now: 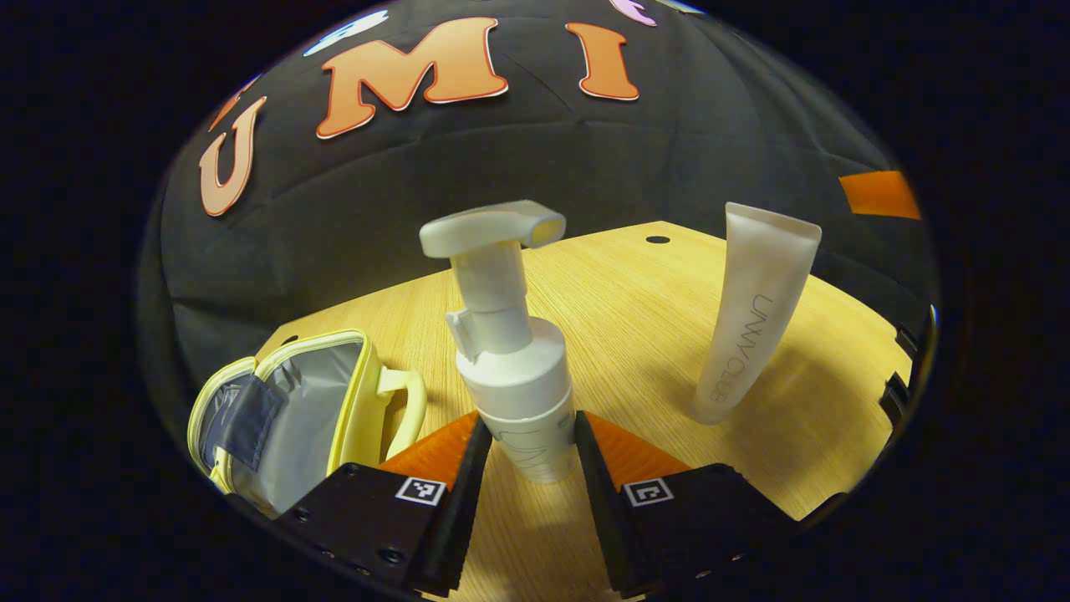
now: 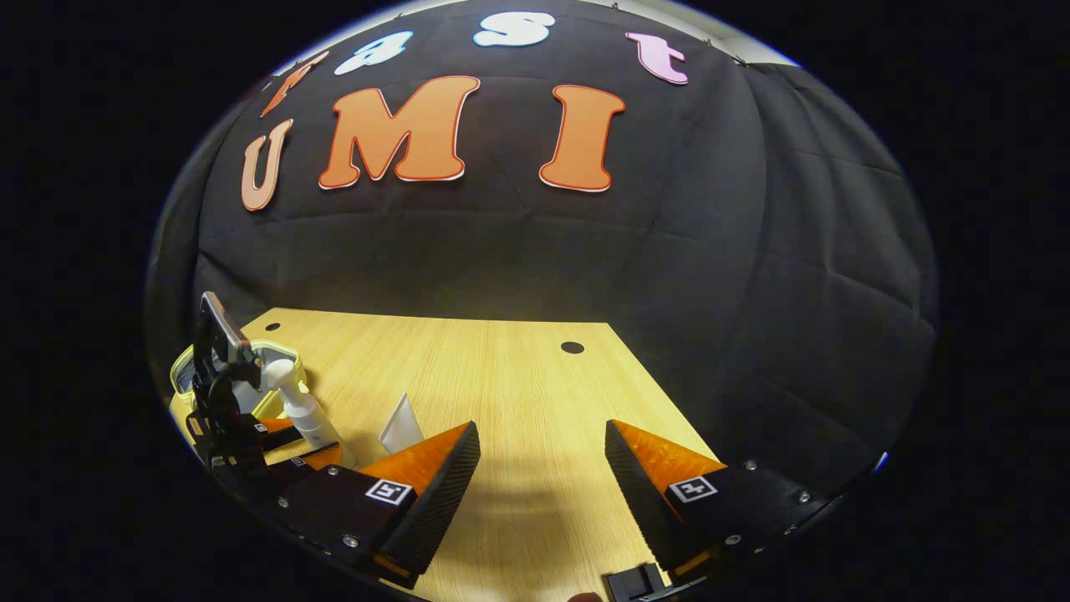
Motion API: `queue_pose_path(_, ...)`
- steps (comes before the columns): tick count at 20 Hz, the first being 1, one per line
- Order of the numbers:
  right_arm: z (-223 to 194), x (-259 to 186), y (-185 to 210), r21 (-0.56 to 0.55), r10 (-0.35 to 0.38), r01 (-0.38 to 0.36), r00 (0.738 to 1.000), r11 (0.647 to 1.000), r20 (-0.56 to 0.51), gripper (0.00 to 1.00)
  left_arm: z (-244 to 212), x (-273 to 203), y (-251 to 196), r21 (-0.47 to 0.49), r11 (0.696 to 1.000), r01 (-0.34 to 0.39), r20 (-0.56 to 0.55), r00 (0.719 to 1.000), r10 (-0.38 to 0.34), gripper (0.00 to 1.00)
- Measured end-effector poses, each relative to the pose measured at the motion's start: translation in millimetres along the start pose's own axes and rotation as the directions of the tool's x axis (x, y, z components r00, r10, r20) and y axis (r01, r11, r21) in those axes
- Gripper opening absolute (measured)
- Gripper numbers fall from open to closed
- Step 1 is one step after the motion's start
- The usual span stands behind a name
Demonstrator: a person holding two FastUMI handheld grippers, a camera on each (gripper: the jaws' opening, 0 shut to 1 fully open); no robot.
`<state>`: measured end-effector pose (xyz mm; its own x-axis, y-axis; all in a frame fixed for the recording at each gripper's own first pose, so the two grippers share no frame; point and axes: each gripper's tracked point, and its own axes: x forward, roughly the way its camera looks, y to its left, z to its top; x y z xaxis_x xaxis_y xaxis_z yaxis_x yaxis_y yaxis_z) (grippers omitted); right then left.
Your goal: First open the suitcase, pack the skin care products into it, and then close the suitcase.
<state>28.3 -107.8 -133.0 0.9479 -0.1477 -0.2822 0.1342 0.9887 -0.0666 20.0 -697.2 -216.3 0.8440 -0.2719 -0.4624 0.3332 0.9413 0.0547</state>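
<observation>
A white pump bottle (image 1: pixel 514 368) stands upright between the fingers of my left gripper (image 1: pixel 531 439), which press on both sides of its lower body. To its right a frosted white tube (image 1: pixel 752 318) stands cap-down on the wooden table (image 1: pixel 635 334). The small yellow suitcase (image 1: pixel 284 410) lies open at the left, its grey lining showing. In the right gripper view, my right gripper (image 2: pixel 542 456) hangs open over bare table with nothing between its fingers. Far left there, the left gripper (image 2: pixel 303 445) holds the pump bottle (image 2: pixel 305 410), beside the tube (image 2: pixel 401 426) and in front of the suitcase (image 2: pixel 180 376).
The table's far edge meets the black cloth wall. A small round hole (image 1: pixel 658 240) sits near the table's back edge, also seen as the hole (image 2: pixel 572 346) ahead of my right gripper. Dark brackets (image 1: pixel 899 393) line the table's right edge.
</observation>
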Motion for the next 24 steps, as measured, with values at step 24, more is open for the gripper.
queue_pose_path(24,-82,39,113,-0.015,0.151,-0.158,0.964,0.987,-0.217,0.96,88,-155,143,-0.075,0.997,0.003,0.0,1.0,-0.003,0.6)
